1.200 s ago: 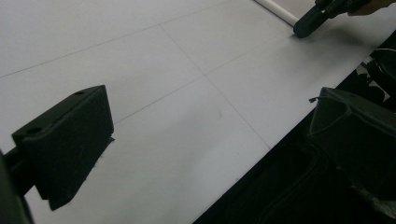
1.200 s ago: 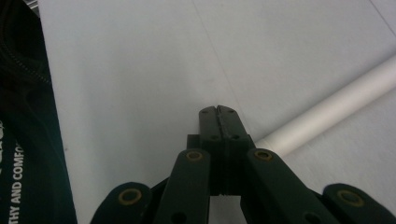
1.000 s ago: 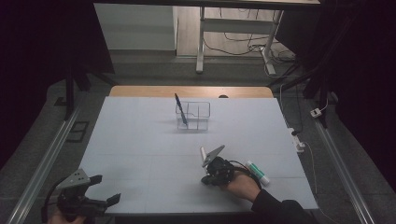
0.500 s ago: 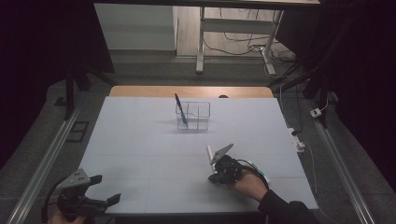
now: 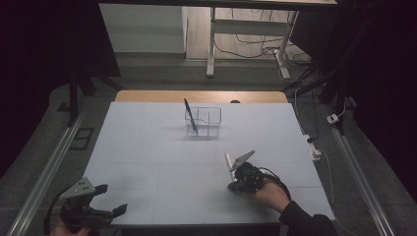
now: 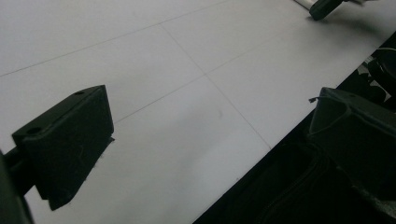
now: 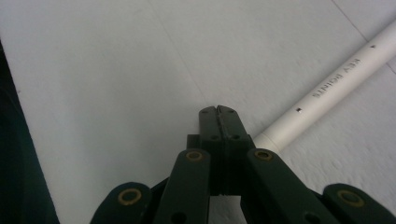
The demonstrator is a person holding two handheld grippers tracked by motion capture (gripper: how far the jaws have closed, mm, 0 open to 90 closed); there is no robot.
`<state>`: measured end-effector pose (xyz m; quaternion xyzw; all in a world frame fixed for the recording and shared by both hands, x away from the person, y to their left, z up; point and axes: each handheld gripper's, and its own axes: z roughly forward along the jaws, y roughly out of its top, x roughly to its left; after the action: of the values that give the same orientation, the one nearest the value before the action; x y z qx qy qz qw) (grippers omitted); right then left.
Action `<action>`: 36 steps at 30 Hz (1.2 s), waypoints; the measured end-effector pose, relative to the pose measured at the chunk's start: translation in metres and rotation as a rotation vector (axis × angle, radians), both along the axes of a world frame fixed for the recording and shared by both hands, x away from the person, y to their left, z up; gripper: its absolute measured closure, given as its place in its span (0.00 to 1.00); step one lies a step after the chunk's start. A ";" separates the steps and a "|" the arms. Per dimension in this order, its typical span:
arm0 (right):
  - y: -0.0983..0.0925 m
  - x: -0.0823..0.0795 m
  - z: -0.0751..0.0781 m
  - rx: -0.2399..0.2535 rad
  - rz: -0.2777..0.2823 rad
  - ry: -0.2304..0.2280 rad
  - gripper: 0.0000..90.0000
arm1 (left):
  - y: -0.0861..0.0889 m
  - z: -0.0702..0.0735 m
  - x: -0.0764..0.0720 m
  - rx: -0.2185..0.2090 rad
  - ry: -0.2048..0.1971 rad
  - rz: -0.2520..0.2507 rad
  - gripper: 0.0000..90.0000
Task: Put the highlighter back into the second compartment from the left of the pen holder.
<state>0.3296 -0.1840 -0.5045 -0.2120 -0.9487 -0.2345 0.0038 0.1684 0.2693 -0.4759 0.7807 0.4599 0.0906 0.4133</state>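
Note:
My right gripper (image 5: pixel 233 187) rests low on the white table (image 5: pixel 147 147) near the front right, in a person's hand. Its jaws are pressed together in the right gripper view (image 7: pixel 218 119), with nothing between them. A white pen (image 7: pixel 327 84) printed with grey lettering lies flat on the table, its near end tucked against the side of the right jaw. The same white pen (image 5: pixel 229 161) reaches away from the gripper toward the back of the table. My left gripper (image 5: pixel 113 199) sits at the front left corner, open and empty (image 6: pixel 210 135).
A clear plastic organiser (image 5: pixel 203 121) stands at the back middle of the table with a blue pen (image 5: pixel 191 117) leaning in its left compartment. The table's front edge (image 6: pixel 243 172) runs right under my left gripper. A white power strip (image 5: pixel 314 147) lies off the right edge.
My right gripper and hand have slid to the right across the table, and the white pen beside the jaws has shifted right with them. The left gripper has stayed put.

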 end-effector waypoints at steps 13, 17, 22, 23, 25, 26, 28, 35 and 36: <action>-0.029 0.005 0.003 -0.011 -0.081 -0.006 0.99 | 0.000 0.000 0.001 0.001 0.003 0.001 0.00; -0.035 0.006 0.003 -0.015 -0.102 -0.007 0.99 | 0.000 0.000 0.001 0.002 0.004 0.001 0.00; -0.037 0.006 0.010 0.029 -0.124 -0.024 0.94 | 0.000 0.000 0.001 0.002 0.004 0.002 0.00; -0.038 0.007 0.012 0.042 -0.129 -0.038 0.92 | 0.000 0.000 0.001 0.002 0.004 0.002 0.00; -0.041 0.009 0.016 0.060 -0.174 -0.054 0.85 | 0.000 0.000 0.001 0.002 0.003 0.003 0.00; -0.043 0.011 0.017 0.070 -0.204 -0.060 0.82 | 0.000 0.000 0.001 0.001 0.003 0.003 0.00; -0.046 0.016 0.021 0.088 -0.259 -0.076 0.74 | 0.000 0.000 0.001 -0.001 0.003 0.003 0.00; -0.045 0.031 0.029 0.089 -0.388 -0.143 0.39 | 0.000 0.000 0.001 -0.001 0.004 0.003 0.00; -0.043 0.033 0.029 0.085 -0.394 -0.147 0.34 | 0.000 0.000 0.001 -0.001 0.004 0.003 0.00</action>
<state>0.3631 -0.2271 -0.4760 -0.3754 -0.8759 -0.2852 -0.1022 0.1697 0.2691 -0.4759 0.7800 0.4617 0.0894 0.4129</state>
